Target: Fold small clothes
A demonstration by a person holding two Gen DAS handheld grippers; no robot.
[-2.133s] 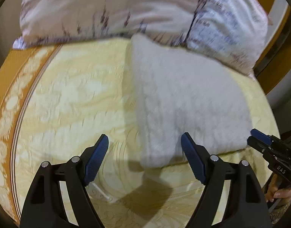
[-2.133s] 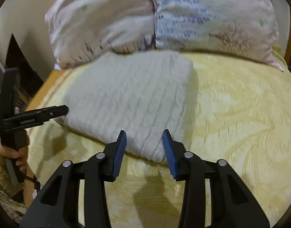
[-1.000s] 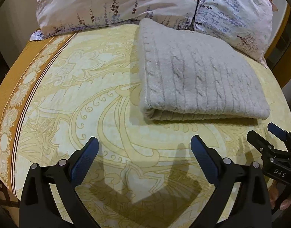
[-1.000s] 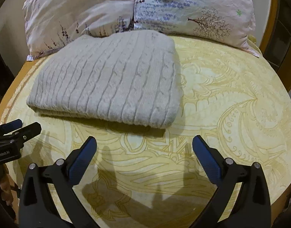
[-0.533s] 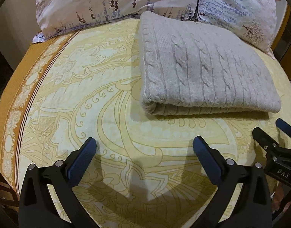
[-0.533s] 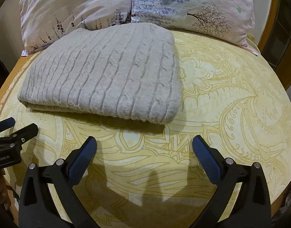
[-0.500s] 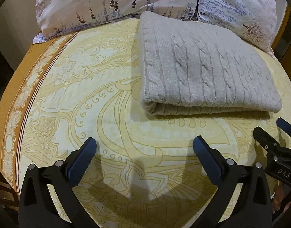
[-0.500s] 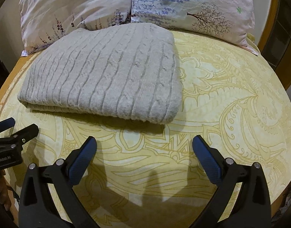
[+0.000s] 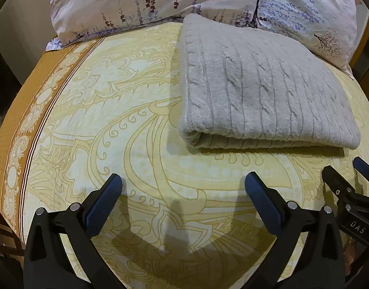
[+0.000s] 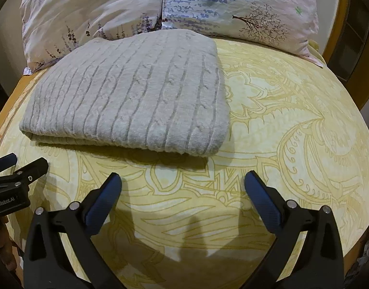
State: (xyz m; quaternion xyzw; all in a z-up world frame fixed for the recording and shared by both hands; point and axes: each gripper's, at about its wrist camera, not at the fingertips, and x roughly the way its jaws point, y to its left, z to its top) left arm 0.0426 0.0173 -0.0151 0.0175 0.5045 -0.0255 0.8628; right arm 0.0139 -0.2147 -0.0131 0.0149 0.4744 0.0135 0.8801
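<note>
A pale grey cable-knit sweater [image 9: 261, 84] lies folded into a neat rectangle on the yellow patterned bedspread [image 9: 112, 120], its far edge against the pillows. It also shows in the right wrist view [image 10: 136, 91]. My left gripper [image 9: 183, 187] is open wide and empty, hovering short of the sweater's near folded edge. My right gripper [image 10: 183, 187] is open wide and empty, also short of the near edge. The right gripper shows at the right edge of the left wrist view [image 9: 348, 180]; the left gripper shows at the left edge of the right wrist view [image 10: 18, 168].
Two floral pillows [image 9: 160, 0] [image 10: 232, 7] lie across the head of the bed behind the sweater. An orange border band [image 9: 28, 101] runs along the bed's left edge. A wooden bed frame [image 10: 338, 24] stands at the right.
Both grippers opened wide and drew back from the sweater's near edge, letting it go. Over the last half second almost nothing has moved.
</note>
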